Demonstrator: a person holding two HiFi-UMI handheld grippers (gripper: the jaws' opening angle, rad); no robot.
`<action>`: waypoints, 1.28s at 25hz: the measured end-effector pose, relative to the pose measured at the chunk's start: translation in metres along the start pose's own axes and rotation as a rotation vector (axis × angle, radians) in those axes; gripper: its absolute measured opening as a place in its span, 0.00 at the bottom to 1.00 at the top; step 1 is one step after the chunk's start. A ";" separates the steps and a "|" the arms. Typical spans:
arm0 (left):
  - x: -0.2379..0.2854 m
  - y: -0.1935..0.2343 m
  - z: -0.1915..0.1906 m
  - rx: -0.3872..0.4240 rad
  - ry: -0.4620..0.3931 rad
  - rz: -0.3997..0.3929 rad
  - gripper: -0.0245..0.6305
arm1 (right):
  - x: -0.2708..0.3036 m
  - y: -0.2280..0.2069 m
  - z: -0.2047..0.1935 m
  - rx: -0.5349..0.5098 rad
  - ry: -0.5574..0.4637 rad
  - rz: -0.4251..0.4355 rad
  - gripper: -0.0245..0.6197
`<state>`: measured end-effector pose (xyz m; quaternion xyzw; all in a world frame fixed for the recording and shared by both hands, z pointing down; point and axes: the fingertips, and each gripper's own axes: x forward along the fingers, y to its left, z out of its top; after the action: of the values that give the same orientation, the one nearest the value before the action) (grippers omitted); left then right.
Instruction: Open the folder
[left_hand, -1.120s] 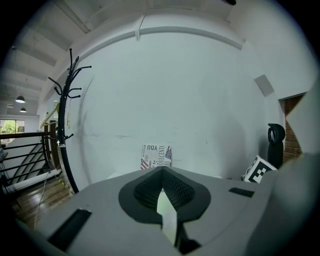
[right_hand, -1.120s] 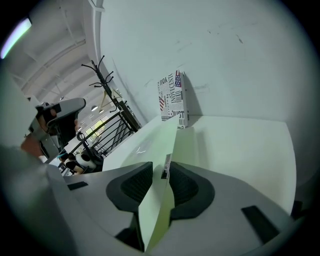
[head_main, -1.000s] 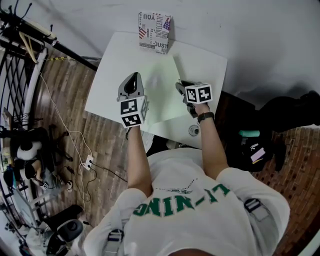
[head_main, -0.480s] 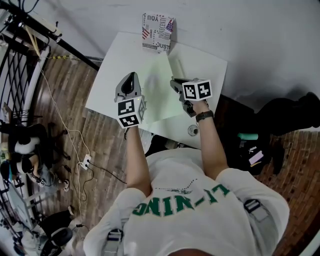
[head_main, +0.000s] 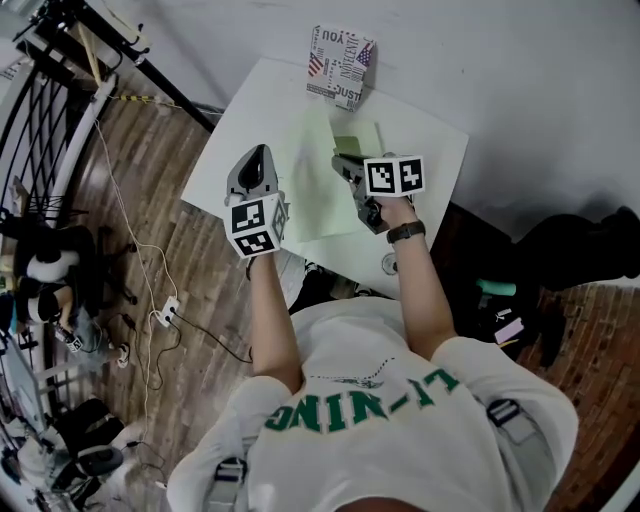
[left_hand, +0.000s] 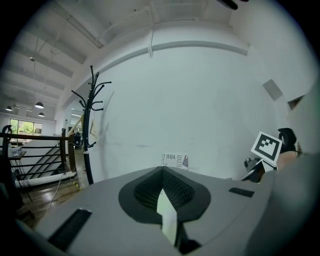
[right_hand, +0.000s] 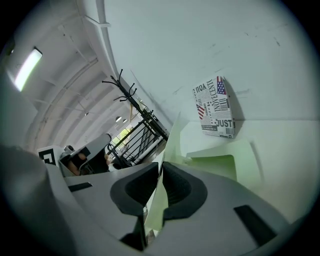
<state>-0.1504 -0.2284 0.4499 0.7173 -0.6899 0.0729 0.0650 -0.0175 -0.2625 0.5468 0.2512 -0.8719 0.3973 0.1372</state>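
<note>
A light green folder (head_main: 318, 200) lies on the white table (head_main: 432, 168). My right gripper (head_main: 343, 166) holds the folder's front cover (right_hand: 173, 144) and has it raised on edge. Its jaws are closing, and the sheet is pinched between the pads (right_hand: 176, 186). Under the lifted cover the inner pocket (right_hand: 220, 163) shows. My left gripper (head_main: 256, 160) is at the folder's left side. In the left gripper view its jaws stand together on a pale green sheet edge (left_hand: 168, 216).
A printed box (head_main: 341, 66) stands at the table's far edge against the white wall, also as the box (right_hand: 215, 107) in the right gripper view. A black coat rack (left_hand: 90, 125) and railings stand on the wooden floor to the left. Cables lie on the floor (head_main: 150, 300).
My right gripper has risen and swung left with the cover, so the folder stands further open and the inner pocket shows. The left gripper has shifted a little.
</note>
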 end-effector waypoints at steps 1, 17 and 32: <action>-0.004 0.006 0.000 -0.003 -0.003 0.014 0.06 | 0.005 0.008 0.001 0.003 0.004 0.018 0.11; -0.057 0.119 -0.001 -0.056 -0.041 0.229 0.06 | 0.098 0.102 -0.004 0.075 0.056 0.126 0.12; -0.098 0.234 -0.034 -0.105 0.010 0.385 0.06 | 0.227 0.171 -0.060 0.055 0.211 0.086 0.16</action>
<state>-0.3880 -0.1350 0.4626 0.5672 -0.8169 0.0514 0.0907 -0.2981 -0.1962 0.5788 0.1738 -0.8514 0.4508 0.2041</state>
